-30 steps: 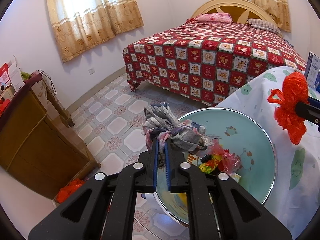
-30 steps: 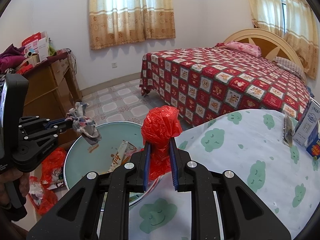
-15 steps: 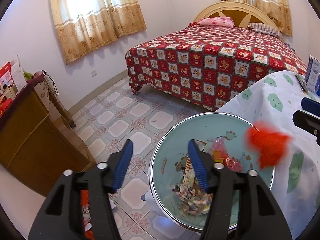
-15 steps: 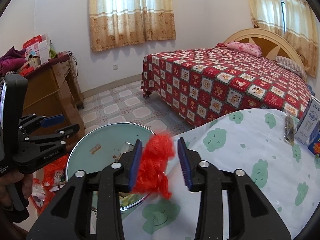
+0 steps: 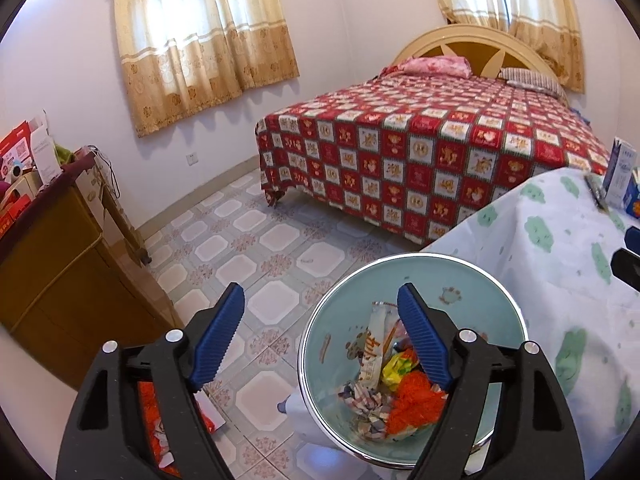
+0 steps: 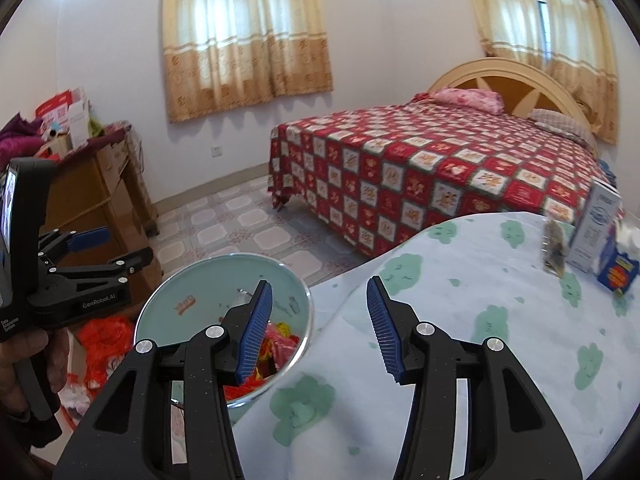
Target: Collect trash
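Note:
A round pale-green trash bin [image 5: 460, 276] stands on the floor beside the table; it also shows in the right wrist view [image 6: 200, 280]. Inside lie a red plastic bag [image 5: 416, 404], a crumpled checked cloth [image 5: 366, 400] and several wrappers [image 5: 376, 344]. My left gripper [image 5: 320, 332] is open and empty above the bin's left rim. My right gripper [image 6: 320, 324] is open and empty above the table edge next to the bin. The left gripper also shows at the left of the right wrist view [image 6: 100, 252].
A table with a white cloth with green clouds [image 6: 480, 320] holds a milk carton [image 6: 592, 224], a blue box [image 6: 618, 272] and a dark packet [image 6: 554, 248]. A bed [image 5: 432, 140] stands behind. A wooden cabinet [image 5: 52, 260] is at left. Red bags [image 6: 104, 344] lie on the floor.
Both grippers opened. The checked cloth dropped from the left gripper and the red bag from the right one; both now lie in the bin.

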`<state>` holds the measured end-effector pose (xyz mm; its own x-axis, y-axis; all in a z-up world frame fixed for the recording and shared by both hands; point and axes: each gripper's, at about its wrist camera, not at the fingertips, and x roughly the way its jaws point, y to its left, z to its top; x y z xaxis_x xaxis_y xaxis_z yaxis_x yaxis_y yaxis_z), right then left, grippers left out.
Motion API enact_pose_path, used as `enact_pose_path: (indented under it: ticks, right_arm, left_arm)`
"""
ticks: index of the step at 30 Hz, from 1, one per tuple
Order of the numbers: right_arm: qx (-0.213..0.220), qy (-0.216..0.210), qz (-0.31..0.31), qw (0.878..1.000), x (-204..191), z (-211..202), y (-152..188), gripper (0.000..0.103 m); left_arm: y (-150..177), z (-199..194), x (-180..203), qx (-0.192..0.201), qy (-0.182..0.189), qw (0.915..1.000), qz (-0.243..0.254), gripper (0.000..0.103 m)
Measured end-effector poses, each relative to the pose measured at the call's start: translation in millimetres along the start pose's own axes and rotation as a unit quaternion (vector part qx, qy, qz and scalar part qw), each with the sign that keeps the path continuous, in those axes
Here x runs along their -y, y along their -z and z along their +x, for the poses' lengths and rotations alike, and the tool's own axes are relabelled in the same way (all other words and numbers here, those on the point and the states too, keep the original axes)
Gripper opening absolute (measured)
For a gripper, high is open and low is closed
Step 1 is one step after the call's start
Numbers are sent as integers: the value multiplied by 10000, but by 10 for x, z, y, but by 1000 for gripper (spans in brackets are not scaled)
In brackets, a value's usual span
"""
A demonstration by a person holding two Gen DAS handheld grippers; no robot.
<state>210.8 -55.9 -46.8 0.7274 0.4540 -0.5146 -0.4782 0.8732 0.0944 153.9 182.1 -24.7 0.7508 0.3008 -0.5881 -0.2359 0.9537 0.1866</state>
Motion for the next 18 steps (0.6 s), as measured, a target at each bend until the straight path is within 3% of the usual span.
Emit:
enact_pose_path:
  ticks: [6,18]
  right_arm:
    - [211,178,17,9996,90,-225,-33,50]
    - [481,419,39,9980,216,-626,-84,51]
  left_arm:
    - [-50,-164,72,185,42,9998,22,86]
    - [-112,-379,124,426,132,9990,36,87]
